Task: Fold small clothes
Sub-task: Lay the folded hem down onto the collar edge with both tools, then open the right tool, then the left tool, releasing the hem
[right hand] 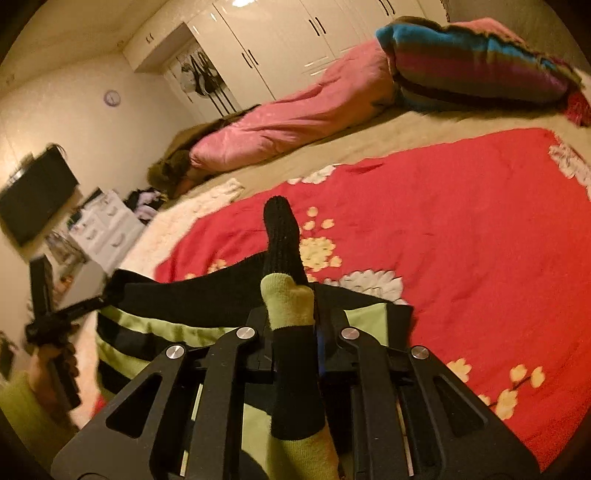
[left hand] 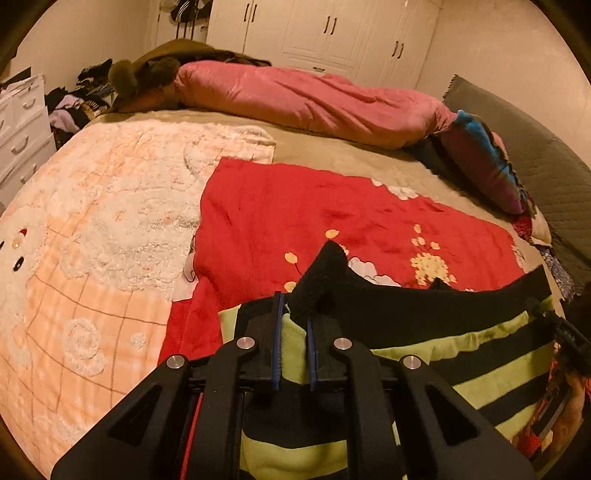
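A small black and lime-green striped knit garment is held up over the red floral blanket on the bed. My left gripper is shut on one upper corner of it, a black tip sticking up between the fingers. My right gripper is shut on the other upper corner, where a green and black bunch of the garment pokes out. The garment's top edge stretches between the two grippers. The right gripper shows at the right edge of the left wrist view, and the left gripper shows at the left of the right wrist view.
A peach and white fluffy blanket covers the bed's left part. A pink duvet and a striped pillow lie along the far side. White drawers, a clothes pile and wardrobes stand beyond the bed.
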{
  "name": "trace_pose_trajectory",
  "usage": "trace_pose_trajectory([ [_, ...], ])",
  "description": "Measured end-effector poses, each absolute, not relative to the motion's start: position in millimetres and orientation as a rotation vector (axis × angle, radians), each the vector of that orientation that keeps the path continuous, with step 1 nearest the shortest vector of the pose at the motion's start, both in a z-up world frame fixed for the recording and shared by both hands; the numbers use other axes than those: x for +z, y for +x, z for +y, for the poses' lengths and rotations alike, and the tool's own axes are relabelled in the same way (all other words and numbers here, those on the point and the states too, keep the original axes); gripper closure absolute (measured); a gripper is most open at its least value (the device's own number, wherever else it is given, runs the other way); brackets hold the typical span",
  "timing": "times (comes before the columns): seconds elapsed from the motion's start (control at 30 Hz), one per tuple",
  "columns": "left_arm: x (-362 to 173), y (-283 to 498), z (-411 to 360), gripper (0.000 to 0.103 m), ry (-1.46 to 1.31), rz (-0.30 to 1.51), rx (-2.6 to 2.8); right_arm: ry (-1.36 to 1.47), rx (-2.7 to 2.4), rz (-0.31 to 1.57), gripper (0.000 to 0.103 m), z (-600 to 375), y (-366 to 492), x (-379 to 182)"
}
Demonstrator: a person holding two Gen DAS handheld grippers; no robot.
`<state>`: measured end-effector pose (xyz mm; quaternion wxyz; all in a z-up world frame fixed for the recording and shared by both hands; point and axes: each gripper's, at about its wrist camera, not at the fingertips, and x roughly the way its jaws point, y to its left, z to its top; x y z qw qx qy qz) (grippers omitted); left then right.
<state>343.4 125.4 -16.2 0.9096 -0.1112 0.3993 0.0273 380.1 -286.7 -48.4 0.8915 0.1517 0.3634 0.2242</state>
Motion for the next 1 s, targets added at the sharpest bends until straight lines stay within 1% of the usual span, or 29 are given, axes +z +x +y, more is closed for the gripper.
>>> trace_pose_trajectory([
  [0.17,-40.0,360.9,123.9,0.093,-0.233,0.863,0.095,0.211,0.392,0.792,0.095,-277.1,387.4,-64.2],
  [0.27,-55.8,368.6,123.2,0.092,-0.229,0.899,0.123,0.153,0.318,0.842,0.088,-274.4,392.1,-82.7],
  [0.33,-64.7,370.6,123.6,0.087,-0.221,0.919,0.138,0.155,0.283,0.878,0.087,-278.3,397.3,-95.8],
  [0.37,-68.7,370.5,124.0,0.086,-0.217,0.925,0.146,0.172,0.271,0.889,0.083,-282.1,398.8,-100.4],
  [0.4,-73.5,369.4,125.0,0.083,-0.217,0.929,0.151,0.180,0.265,0.895,0.081,-285.0,398.5,-103.2],
  [0.43,-76.1,368.2,125.5,0.077,-0.216,0.932,0.158,0.186,0.259,0.898,0.078,-286.7,399.9,-104.2],
  [0.47,-77.0,366.7,126.0,0.074,-0.216,0.933,0.163,0.187,0.244,0.898,0.071,-289.3,400.3,-104.5],
  [0.63,-70.1,353.1,127.9,0.059,-0.232,0.911,0.172,0.195,0.224,0.908,0.064,-293.6,398.6,-108.5],
  [0.7,-63.5,346.3,124.6,0.057,-0.206,0.896,0.177,0.196,0.214,0.917,0.059,-293.8,399.1,-109.4],
  [0.77,-57.9,339.8,122.4,0.057,-0.192,0.883,0.179,0.198,0.206,0.921,0.057,-295.4,398.6,-109.4],
  [0.8,-56.2,338.6,121.7,0.057,-0.189,0.882,0.182,0.198,0.202,0.925,0.054,-296.4,398.2,-109.7],
  [0.9,-58.4,334.1,120.2,0.054,-0.195,0.906,0.191,0.203,0.187,0.931,0.048,-300.0,397.3,-110.0],
  [1.0,-64.8,329.3,119.7,0.053,-0.182,0.928,0.205,0.209,0.180,0.933,0.046,-302.1,396.0,-108.8],
])
